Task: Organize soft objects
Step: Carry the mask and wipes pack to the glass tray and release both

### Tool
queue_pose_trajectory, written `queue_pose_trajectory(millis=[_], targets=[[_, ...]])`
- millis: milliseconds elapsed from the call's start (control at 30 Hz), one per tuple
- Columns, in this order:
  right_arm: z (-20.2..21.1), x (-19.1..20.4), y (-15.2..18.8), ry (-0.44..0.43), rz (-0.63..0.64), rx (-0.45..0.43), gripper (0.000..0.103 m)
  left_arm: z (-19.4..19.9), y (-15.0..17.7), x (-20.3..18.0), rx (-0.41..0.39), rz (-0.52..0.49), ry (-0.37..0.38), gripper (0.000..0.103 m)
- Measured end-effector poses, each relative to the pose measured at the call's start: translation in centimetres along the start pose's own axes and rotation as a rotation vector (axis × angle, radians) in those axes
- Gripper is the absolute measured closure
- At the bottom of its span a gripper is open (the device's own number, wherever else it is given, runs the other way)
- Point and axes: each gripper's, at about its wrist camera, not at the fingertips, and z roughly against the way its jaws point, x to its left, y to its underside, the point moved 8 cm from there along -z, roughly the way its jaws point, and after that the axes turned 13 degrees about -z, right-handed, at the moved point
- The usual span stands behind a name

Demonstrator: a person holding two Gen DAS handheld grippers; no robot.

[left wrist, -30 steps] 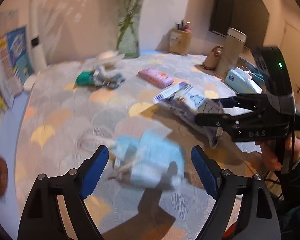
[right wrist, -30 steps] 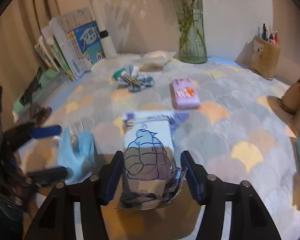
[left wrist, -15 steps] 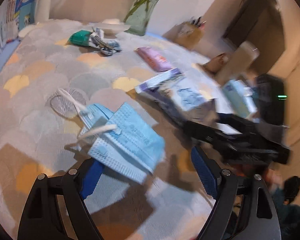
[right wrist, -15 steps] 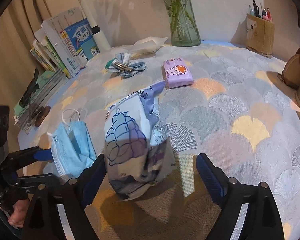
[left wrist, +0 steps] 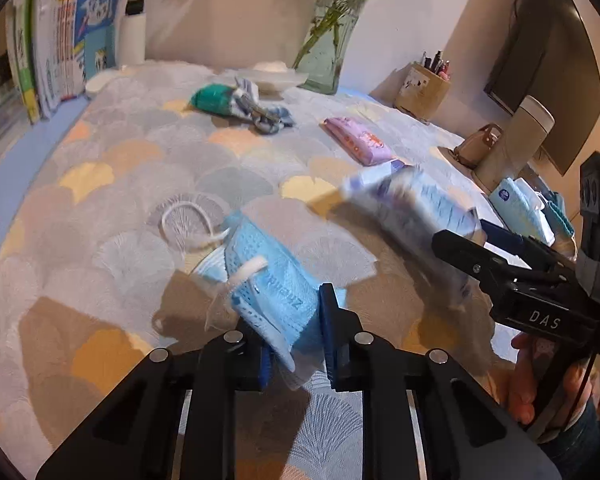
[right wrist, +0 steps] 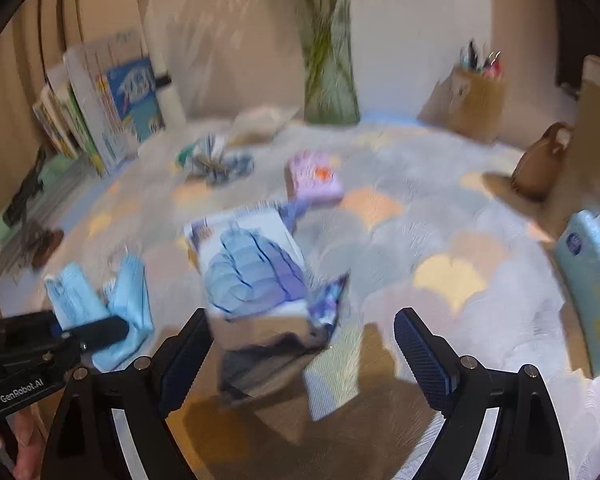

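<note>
My left gripper (left wrist: 296, 344) is shut on a light blue face mask (left wrist: 268, 280), which also shows at the lower left of the right wrist view (right wrist: 104, 304). Its white ear loop (left wrist: 188, 224) trails on the cloth. My right gripper (right wrist: 300, 352) is open. A white and purple soft pack (right wrist: 252, 276) sits blurred between and just beyond its fingers; I cannot tell whether it touches the cloth. In the left wrist view the pack (left wrist: 412, 208) is at the right gripper's (left wrist: 480, 248) tips.
A purple tissue pack (left wrist: 356, 144), a green and plaid cloth bundle (left wrist: 240, 104), a glass vase (left wrist: 324, 60), a pen holder (left wrist: 420, 88), books (left wrist: 68, 40) at the left, a brown pouch (right wrist: 540, 160) and a light blue pack (right wrist: 592, 272) lie on the patterned tablecloth (left wrist: 120, 168).
My left gripper has shut on the face mask. My right gripper has opened wide and let go of the soft pack, which has sunk a little.
</note>
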Motion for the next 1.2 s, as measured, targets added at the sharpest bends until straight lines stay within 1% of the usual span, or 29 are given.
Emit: queue_pose_trajectory(millis=[67, 133, 200, 233, 267, 333, 367, 433, 533, 633, 700, 767, 867, 1000, 1067, 1133, 1200], targets=[[0.1, 0.4, -0.2, -0.022, 0.006, -0.003, 0.013, 0.4, -0.6, -0.4, -0.010, -0.013, 0.000, 0.086], [-0.5, 0.9, 0.0, -0.017, 0.027, 0.023, 0.016, 0.6, -1.1, -1.0, -0.017, -0.030, -0.009, 0.086], [-1.1, 1.9, 0.4, -0.041, 0.064, 0.058, 0.043, 0.7, -1.6, -1.6, -0.021, -0.050, -0.014, 0.086], [-1.1, 2.3, 0.7, -0.047, 0.087, 0.064, 0.043, 0.8, -1.8, -1.9, -0.023, -0.060, -0.022, 0.086], [-0.9, 2.6, 0.7, -0.027, 0.111, 0.045, 0.044, 0.9, -2.0, -2.2, -0.025, -0.072, -0.030, 0.086], [-0.5, 2.9, 0.8, -0.025, 0.133, 0.029, 0.046, 1.3, -2.7, -3.0, -0.038, -0.093, -0.029, 0.086], [-0.1, 2.8, 0.7, -0.037, 0.130, 0.020, 0.048, 1.5, -3.1, -3.3, -0.046, -0.102, -0.028, 0.086], [0.9, 2.6, 0.2, -0.071, 0.098, 0.001, 0.049, 2.2, -4.4, -4.2, -0.067, -0.124, -0.036, 0.086], [3.1, 1.2, -1.9, -0.104, 0.032, -0.046, 0.049, 3.4, -7.4, -5.9, -0.113, -0.159, -0.033, 0.086], [6.3, -1.6, -5.3, -0.112, -0.027, -0.137, 0.049, 4.1, -11.1, -8.4, -0.161, -0.212, -0.026, 0.086], [8.0, -3.3, -7.1, -0.104, -0.056, -0.178, 0.049, 4.1, -14.1, -10.9, -0.194, -0.257, -0.003, 0.086], [10.0, -6.0, -9.4, -0.089, -0.095, -0.232, 0.049, 4.0, -16.2, -13.1, -0.219, -0.294, 0.005, 0.086], [12.9, -10.1, -12.3, -0.056, -0.144, -0.307, 0.049, 3.6, -19.9, -17.6, -0.253, -0.349, 0.042, 0.086], [17.0, -16.3, -15.2, 0.004, -0.216, -0.409, 0.049, 3.0, -24.2, -25.0, -0.301, -0.425, 0.139, 0.086], [18.9, -20.1, -16.3, 0.056, -0.262, -0.457, 0.049, 2.5, -25.6, -28.6, -0.313, -0.464, 0.185, 0.086], [20.3, -24.4, -17.2, 0.118, -0.316, -0.489, 0.049, 1.6, -26.6, -32.6, -0.316, -0.503, 0.238, 0.086], [21.1, -28.3, -17.8, 0.163, -0.377, -0.490, 0.049, 0.3, -27.2, -36.4, -0.305, -0.547, 0.280, 0.086]])
